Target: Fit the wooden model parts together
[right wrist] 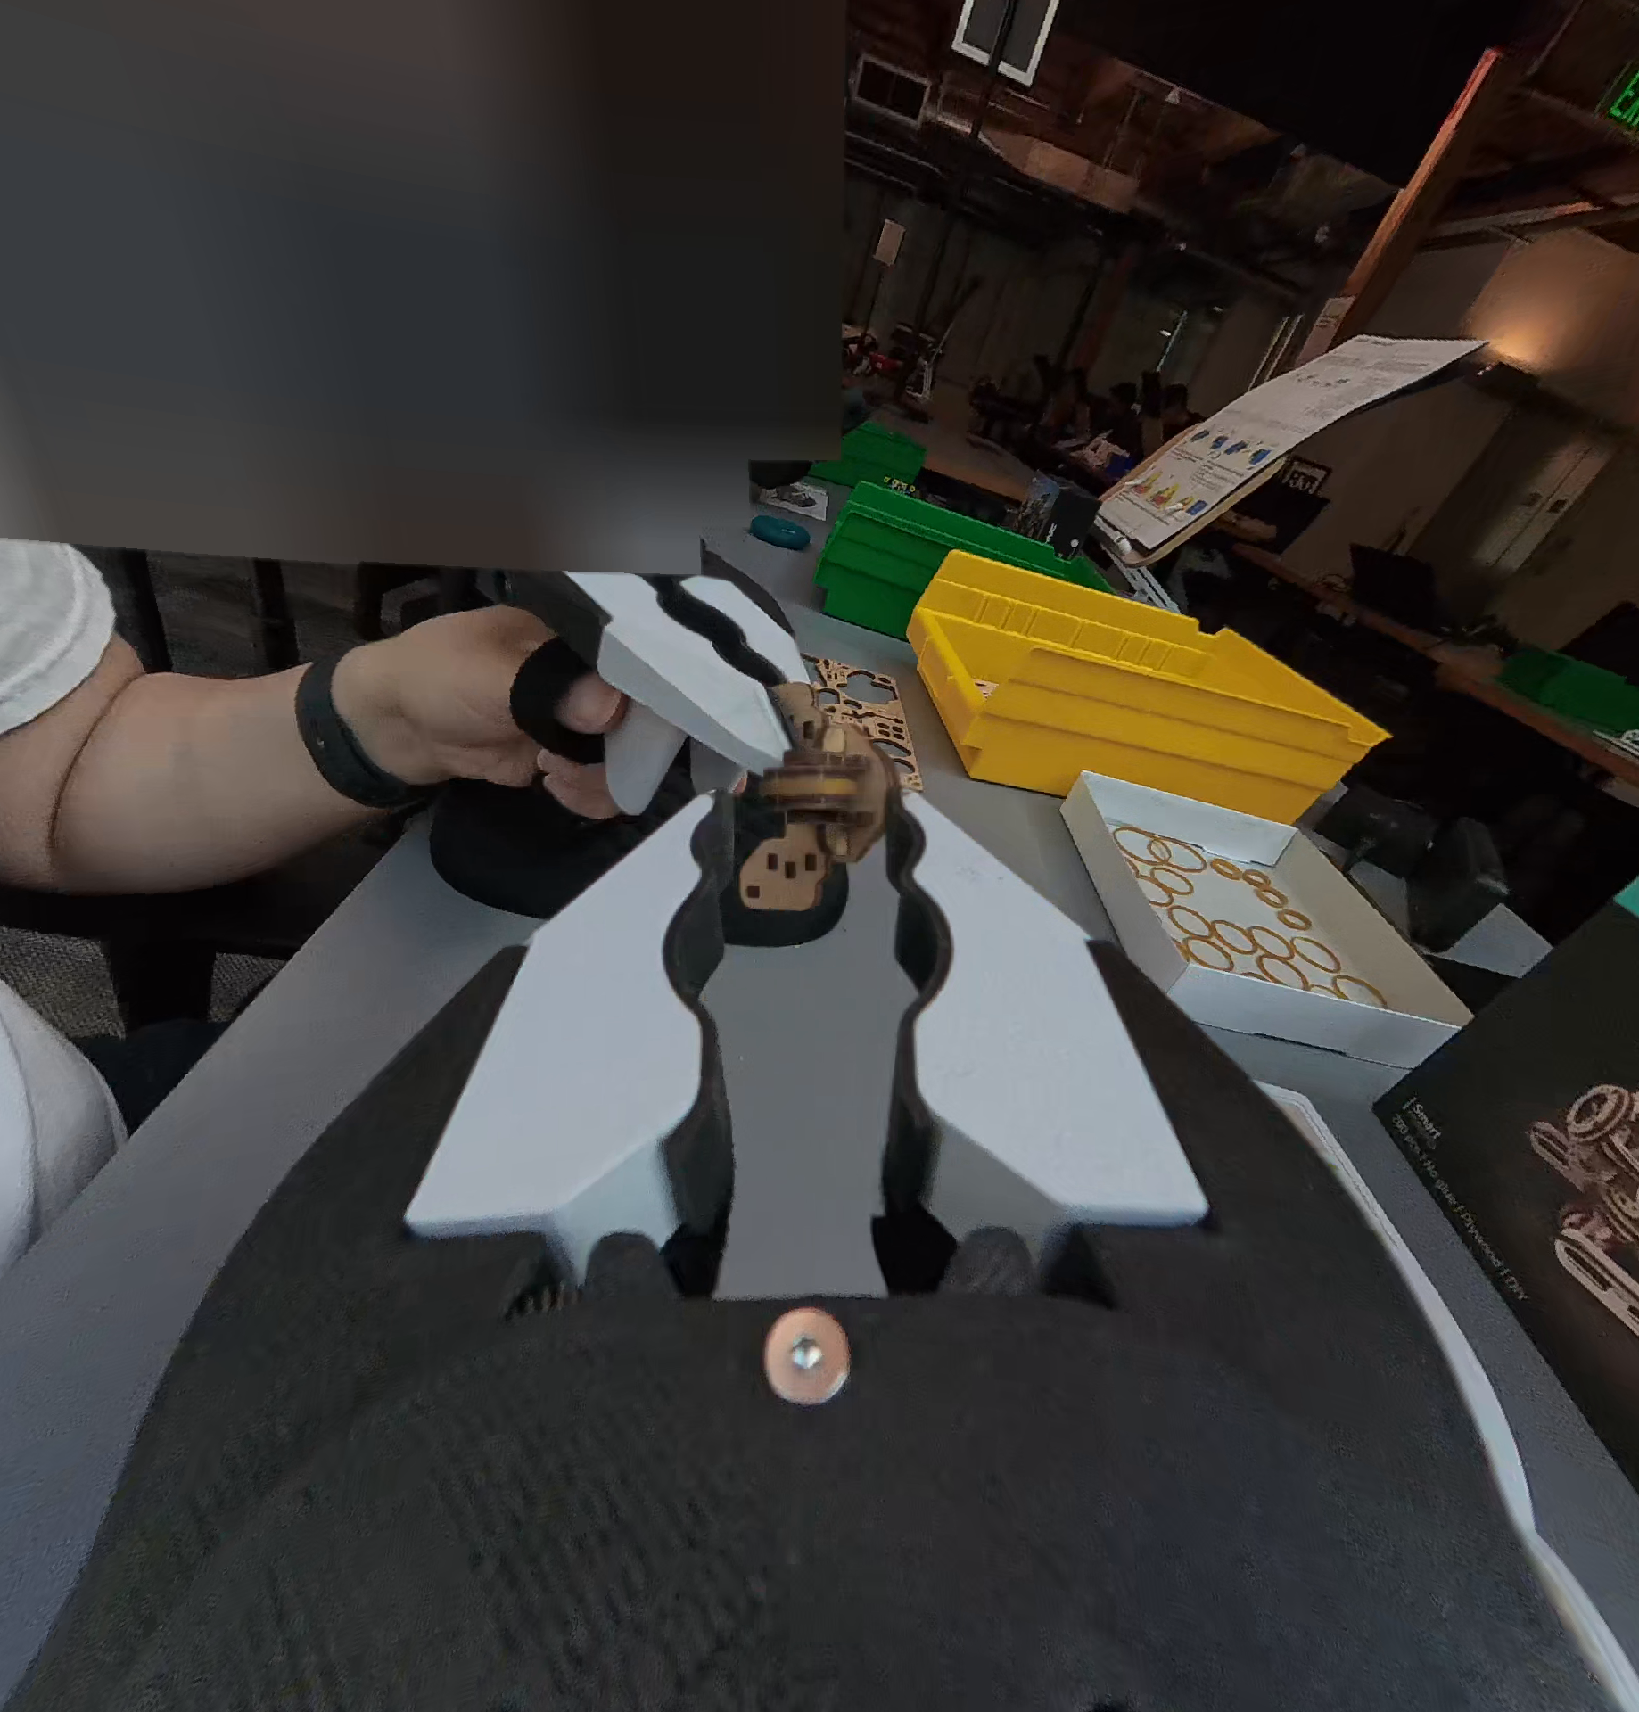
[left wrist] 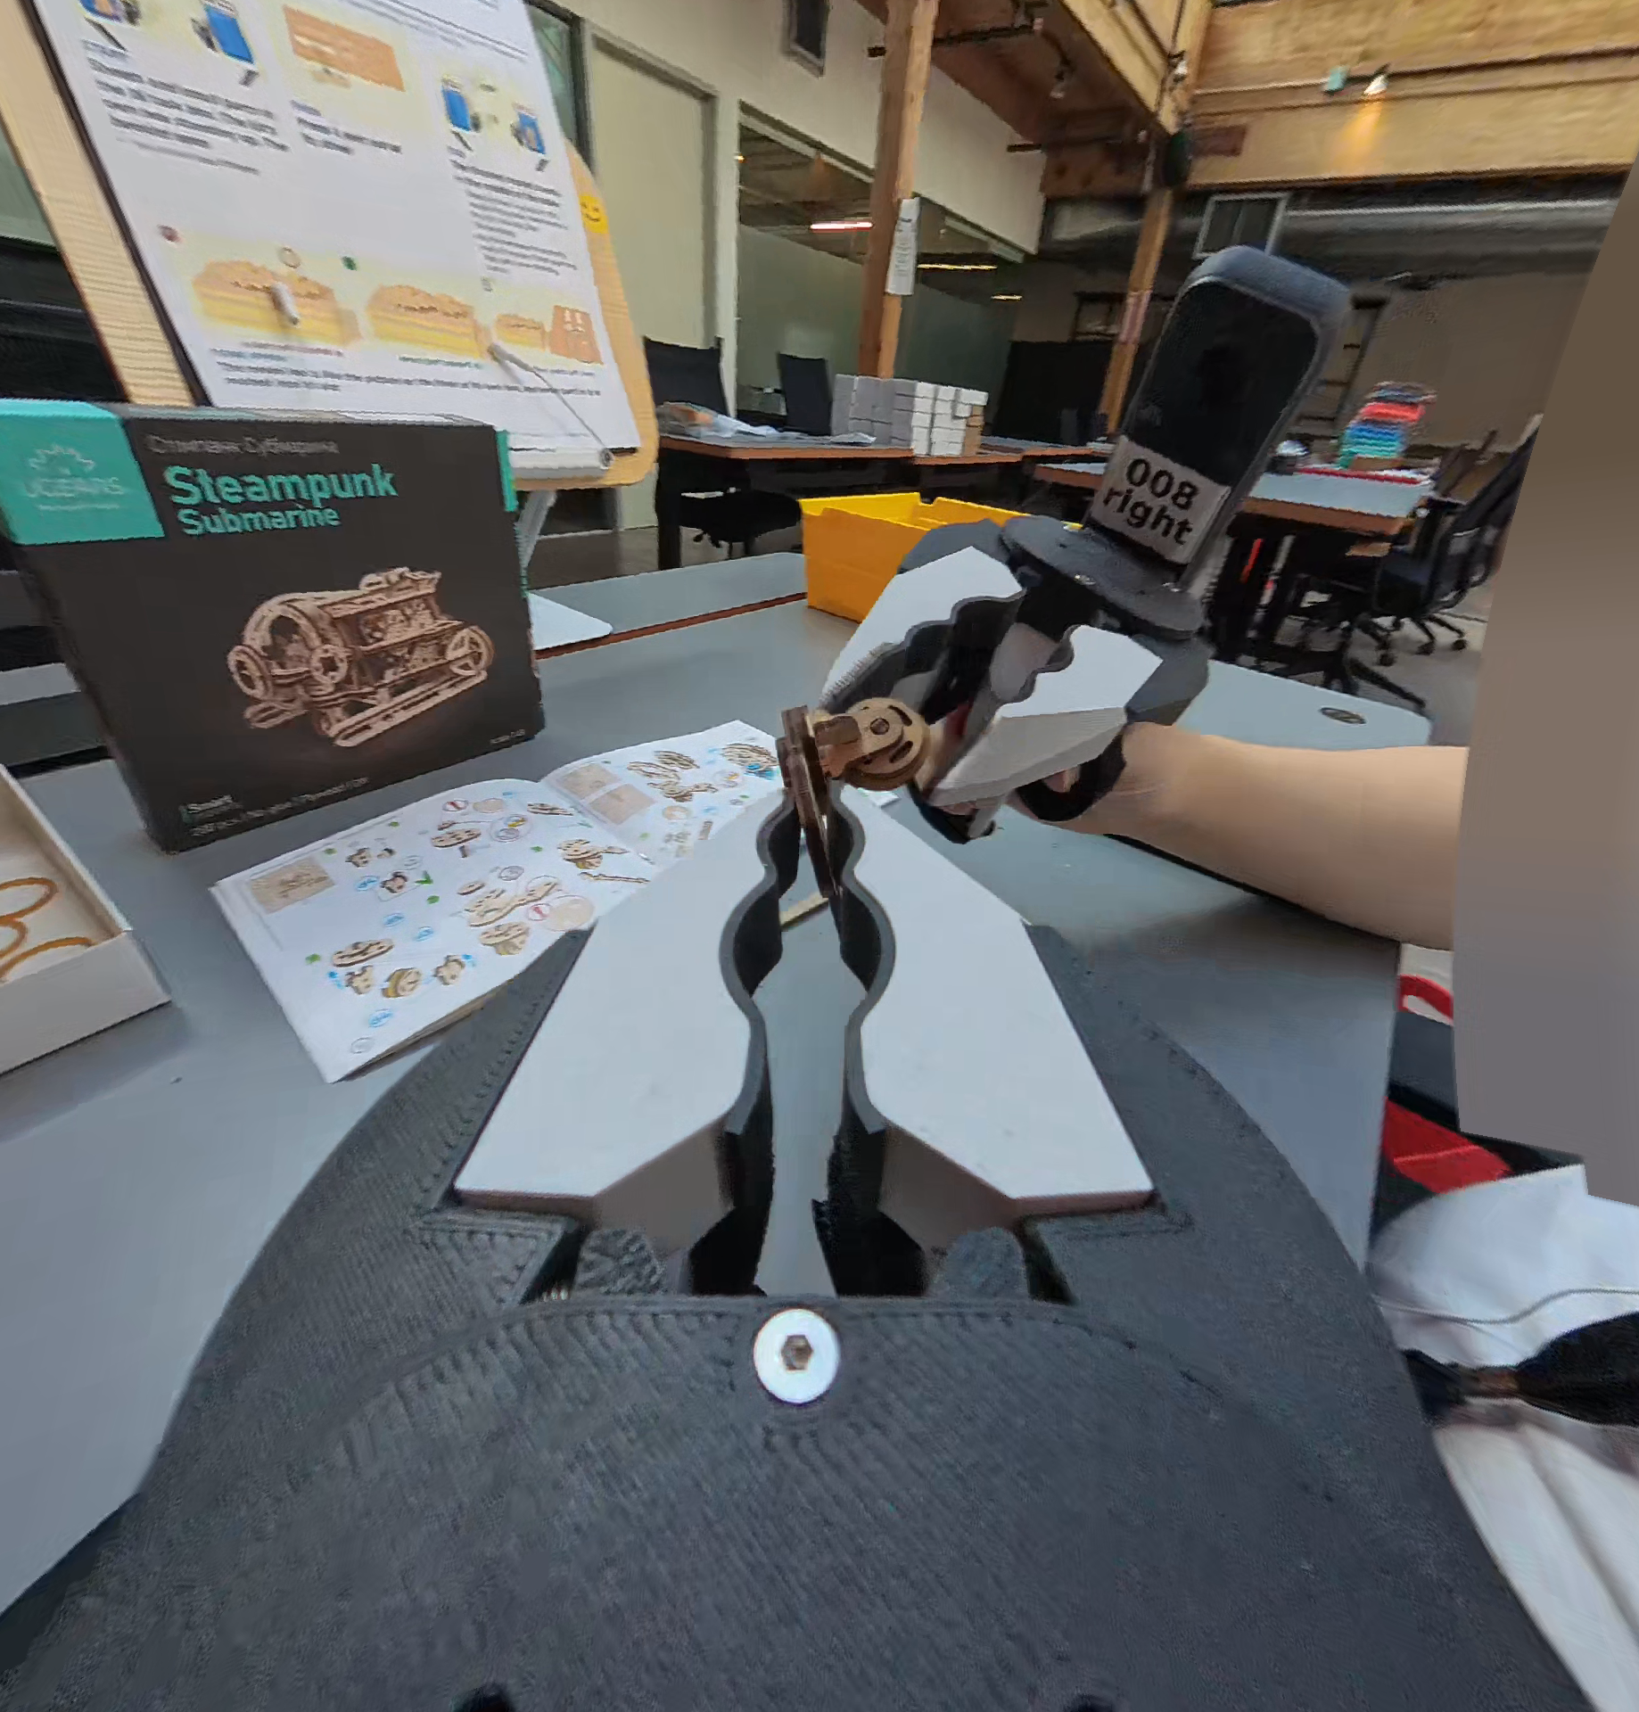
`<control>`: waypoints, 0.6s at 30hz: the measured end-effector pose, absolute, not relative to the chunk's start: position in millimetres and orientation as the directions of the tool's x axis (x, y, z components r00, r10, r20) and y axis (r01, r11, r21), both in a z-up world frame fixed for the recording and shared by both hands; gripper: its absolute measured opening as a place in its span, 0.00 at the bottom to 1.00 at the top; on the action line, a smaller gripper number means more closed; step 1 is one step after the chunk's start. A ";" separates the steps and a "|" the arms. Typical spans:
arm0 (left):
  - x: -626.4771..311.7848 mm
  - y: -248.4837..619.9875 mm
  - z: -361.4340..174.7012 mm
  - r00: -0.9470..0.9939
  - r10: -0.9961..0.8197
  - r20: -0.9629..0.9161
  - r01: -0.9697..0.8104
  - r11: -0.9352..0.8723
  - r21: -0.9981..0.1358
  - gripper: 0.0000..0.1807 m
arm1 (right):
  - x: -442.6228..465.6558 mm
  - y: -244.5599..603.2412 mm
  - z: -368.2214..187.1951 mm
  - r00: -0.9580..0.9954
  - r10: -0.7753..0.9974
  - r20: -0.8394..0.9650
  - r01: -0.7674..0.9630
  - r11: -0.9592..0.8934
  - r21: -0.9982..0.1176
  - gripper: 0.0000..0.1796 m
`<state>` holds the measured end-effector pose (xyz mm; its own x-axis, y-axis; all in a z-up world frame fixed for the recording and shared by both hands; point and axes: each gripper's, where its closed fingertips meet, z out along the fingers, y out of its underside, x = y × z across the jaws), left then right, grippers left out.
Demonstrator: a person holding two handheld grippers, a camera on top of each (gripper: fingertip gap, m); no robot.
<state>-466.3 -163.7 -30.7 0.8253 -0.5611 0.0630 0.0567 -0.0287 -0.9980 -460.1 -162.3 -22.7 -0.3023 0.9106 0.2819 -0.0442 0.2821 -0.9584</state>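
Observation:
My left gripper (left wrist: 808,815) is shut on a thin flat wooden plate (left wrist: 818,838), seen edge-on between its tips. In the right wrist view the plate (right wrist: 779,885) shows its square holes. My right gripper (right wrist: 811,820) is shut on a round wooden wheel assembly (right wrist: 830,787). The assembly is pressed against the top of the plate, above the grey table (left wrist: 195,1158). In the left wrist view the right gripper (left wrist: 890,741) comes in from the upper right with the wheel assembly (left wrist: 876,741). In the right wrist view the left gripper (right wrist: 779,741) comes in from the upper left.
A dark kit box (left wrist: 269,611) stands at the back left, with an open instruction booklet (left wrist: 482,880) in front. A white tray of rubber rings (right wrist: 1251,926), yellow bins (right wrist: 1121,686), green bins (right wrist: 908,547) and a cut-out wooden sheet (right wrist: 862,704) lie around. A clipboard (left wrist: 362,213) leans behind. Less than 4 cm separates the two grippers' tips.

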 end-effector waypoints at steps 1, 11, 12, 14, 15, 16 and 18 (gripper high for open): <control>-469.9 -161.1 -31.2 0.861 -0.508 0.005 0.003 -0.005 -1.000 0.01 | -461.4 -162.5 -18.7 -0.287 0.922 0.258 -0.041 0.258 -0.965 0.21; -468.1 -155.9 -27.3 0.891 -0.178 -0.418 -0.404 0.108 -0.908 0.01 | -468.0 -159.6 -17.2 -0.095 0.888 0.449 0.091 0.457 -0.885 0.10; -467.5 -156.1 -26.2 0.886 -0.156 -0.437 -0.423 0.117 -0.899 0.01 | -468.5 -155.4 -17.9 -0.065 0.880 0.471 0.110 0.475 -0.873 0.09; -466.8 -156.2 -25.6 0.868 -0.115 -0.482 -0.470 0.123 -0.874 0.01 | -467.8 -150.8 -16.3 -0.020 0.857 0.516 0.127 0.514 -0.848 0.07; -466.2 -156.9 -24.3 0.863 -0.096 -0.496 -0.484 0.128 -0.866 0.01 | -467.3 -149.4 -14.7 0.001 0.844 0.537 0.129 0.532 -0.837 0.08; -466.2 -158.0 -22.4 0.859 -0.076 -0.506 -0.494 0.134 -0.859 0.01 | -466.9 -149.1 -13.3 0.013 0.829 0.560 0.129 0.554 -0.823 0.10; -465.7 -159.8 -19.9 0.855 -0.054 -0.515 -0.504 0.138 -0.852 0.01 | -465.9 -149.6 -10.3 0.032 0.804 0.594 0.127 0.586 -0.800 0.10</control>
<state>-465.7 -159.8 -19.9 0.8555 -0.0537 -0.5150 -0.5044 0.1384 -0.8523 -465.9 -149.6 -10.3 0.0325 0.8039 0.5939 0.1269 0.5861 -0.8003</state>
